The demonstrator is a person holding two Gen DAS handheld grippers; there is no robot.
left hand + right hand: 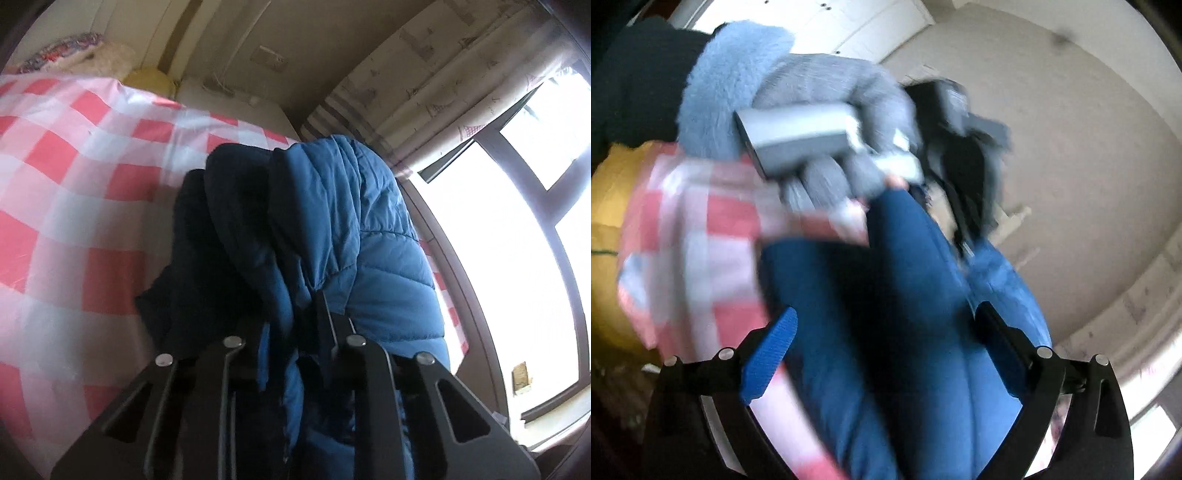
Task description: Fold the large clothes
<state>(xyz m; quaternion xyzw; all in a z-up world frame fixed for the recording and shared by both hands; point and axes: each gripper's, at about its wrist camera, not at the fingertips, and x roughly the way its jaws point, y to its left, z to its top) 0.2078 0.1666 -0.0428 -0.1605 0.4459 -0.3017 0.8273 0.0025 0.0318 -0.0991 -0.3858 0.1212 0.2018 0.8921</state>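
Observation:
A blue quilted puffer jacket [369, 236] with a dark navy lining hangs bunched over my left gripper [295, 317], which is shut on its fabric above the bed. In the right wrist view the jacket [886, 332] fills the space between my right gripper's fingers [772, 350], which stand wide apart around it; the right gripper [886, 332] is open. The person's grey-gloved hand [827, 122] holds the left gripper's handle [798, 136] above the jacket. That view is motion-blurred.
A bed with a red-and-white checked sheet [74, 184] lies to the left. A window [517, 240] and patterned curtain [424, 81] are on the right. A yellow cushion [151, 79] and pillows sit at the bed's far end.

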